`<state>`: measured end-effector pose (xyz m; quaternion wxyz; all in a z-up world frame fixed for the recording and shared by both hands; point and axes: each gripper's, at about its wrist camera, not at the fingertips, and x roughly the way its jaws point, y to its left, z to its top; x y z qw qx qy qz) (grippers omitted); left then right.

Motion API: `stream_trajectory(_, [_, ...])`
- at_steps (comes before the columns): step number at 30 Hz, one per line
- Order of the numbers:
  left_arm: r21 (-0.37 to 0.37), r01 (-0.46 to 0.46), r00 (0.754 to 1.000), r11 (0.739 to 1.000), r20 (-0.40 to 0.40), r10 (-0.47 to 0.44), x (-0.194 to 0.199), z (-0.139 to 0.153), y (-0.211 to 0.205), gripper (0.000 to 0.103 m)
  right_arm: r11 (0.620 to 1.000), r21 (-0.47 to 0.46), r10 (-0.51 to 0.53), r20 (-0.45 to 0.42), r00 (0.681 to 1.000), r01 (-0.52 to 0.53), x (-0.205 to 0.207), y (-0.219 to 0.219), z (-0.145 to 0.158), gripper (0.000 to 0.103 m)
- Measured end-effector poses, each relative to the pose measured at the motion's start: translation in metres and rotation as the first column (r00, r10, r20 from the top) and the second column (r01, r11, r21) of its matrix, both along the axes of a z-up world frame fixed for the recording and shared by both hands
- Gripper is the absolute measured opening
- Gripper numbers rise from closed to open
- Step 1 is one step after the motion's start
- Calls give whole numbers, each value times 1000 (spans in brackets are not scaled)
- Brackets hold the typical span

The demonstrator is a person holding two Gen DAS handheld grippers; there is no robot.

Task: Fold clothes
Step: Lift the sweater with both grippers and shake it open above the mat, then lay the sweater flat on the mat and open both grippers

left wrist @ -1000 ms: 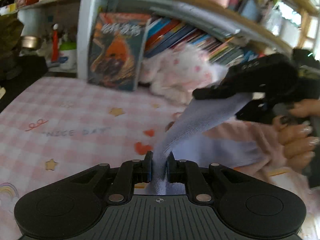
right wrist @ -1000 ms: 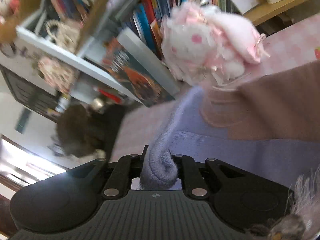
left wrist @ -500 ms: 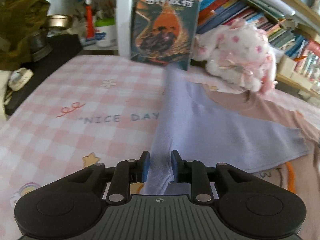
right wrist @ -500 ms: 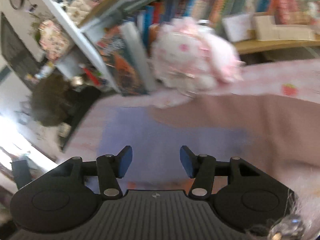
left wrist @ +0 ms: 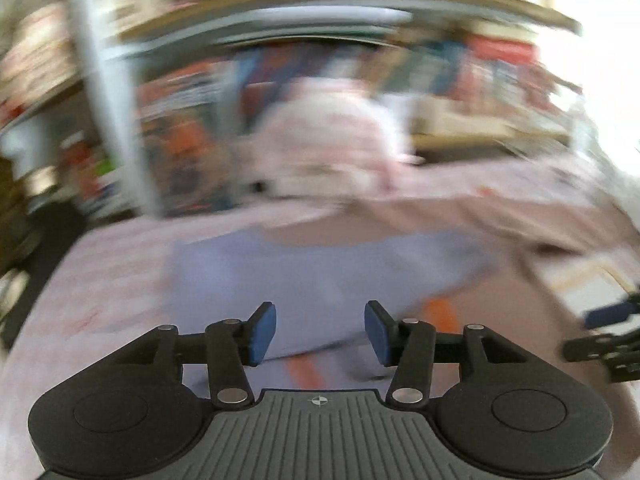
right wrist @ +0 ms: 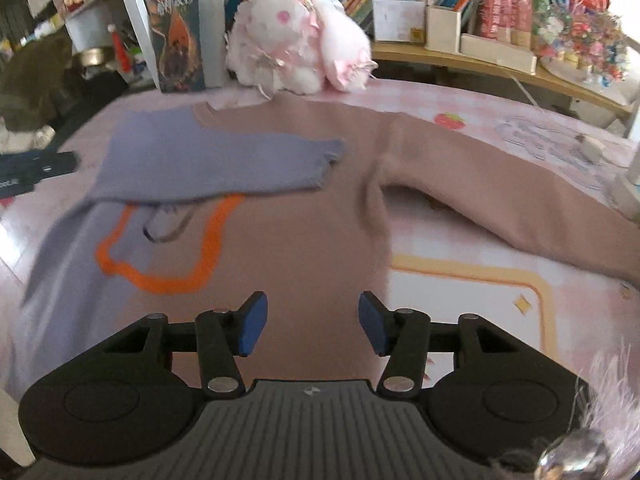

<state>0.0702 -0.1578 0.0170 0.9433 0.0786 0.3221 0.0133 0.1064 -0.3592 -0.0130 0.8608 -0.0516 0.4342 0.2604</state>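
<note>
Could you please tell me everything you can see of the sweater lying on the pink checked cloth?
The sweater looks like soft knit, mauve-brown on one side and lavender on the other, with an orange outline on the chest. It lies flat on the pink checked cloth. Its lavender sleeve is folded across the chest; the brown sleeve stretches outward. Neither gripper touches it.

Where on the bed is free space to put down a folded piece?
Free: the yellow-bordered patch right of the sweater body, below the pink sleeve. Some pink cloth shows between that sleeve and the wooden shelf. Crowded: the back left, with plush toy, book and folded purple sleeve.
</note>
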Motion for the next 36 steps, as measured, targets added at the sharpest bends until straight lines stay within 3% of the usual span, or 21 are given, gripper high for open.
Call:
stream_trajectory(6, [137, 215, 977, 967, -47, -210, 48, -21, -82, 49, 997, -63, 43, -1, 999, -43, -18, -17, -7, 27])
stream_trajectory(11, [256, 269, 961, 929, -134, -241, 81, -48, -116, 49, 999, -44, 29, -22, 999, -30, -29, -34, -11, 23])
stream_trajectory(14, [290, 276, 957, 916, -167, -236, 91, -61, -123, 48, 999, -21, 26, -33, 999, -27, -31, -39, -10, 23])
stream_trajectory(15, [304, 275, 958, 912, -167, -233, 92, -62, -125, 37, 999, -24, 32, -31, 999, -33, -32, -38, -10, 23])
stream_trajectory(16, [316, 272, 959, 909, -171, -227, 93, -63, -126, 14, 999, -23, 35, -31, 999, -36, -31, -38, -9, 23])
stream_trajectory(17, [330, 256, 962, 909, -175, -207, 96, -64, -125, 3, 999, -21, 38, -33, 999, -38, -31, -38, -9, 23])
stream_trajectory(19, [329, 187, 979, 925, -137, -149, 99, -59, -114, 4, 999, -13, 40, -38, 998, -41, -30, -39, -8, 23])
stream_trajectory(22, [272, 38, 999, 962, -30, -31, 91, -29, -71, 4, 999, -13, 50, -42, 998, -51, -29, -39, -8, 23])
stream_trajectory(25, [179, -141, 990, 974, 46, 135, 74, 9, 2, 4, 998, -16, 55, -47, 997, -56, -28, -39, -7, 23])
stream_trajectory(28, [103, -347, 937, 932, 76, 341, 46, 36, 94, 4, 999, -26, 46, -47, 998, -48, -29, -37, -7, 23])
stream_trajectory(30, [85, -483, 875, 872, 88, 476, 24, 47, 156, 4, 999, -31, 31, -44, 999, -32, -30, -34, -7, 23])
stream_trajectory(33, [121, -610, 792, 783, 86, 604, -7, 52, 229, 4, 999, -40, -8, -44, 999, 7, -32, -30, -8, 23])
stream_trajectory(36, [162, -667, 743, 727, 78, 664, -31, 49, 280, 4, 998, -49, -39, -45, 998, 37, -36, -22, -8, 22])
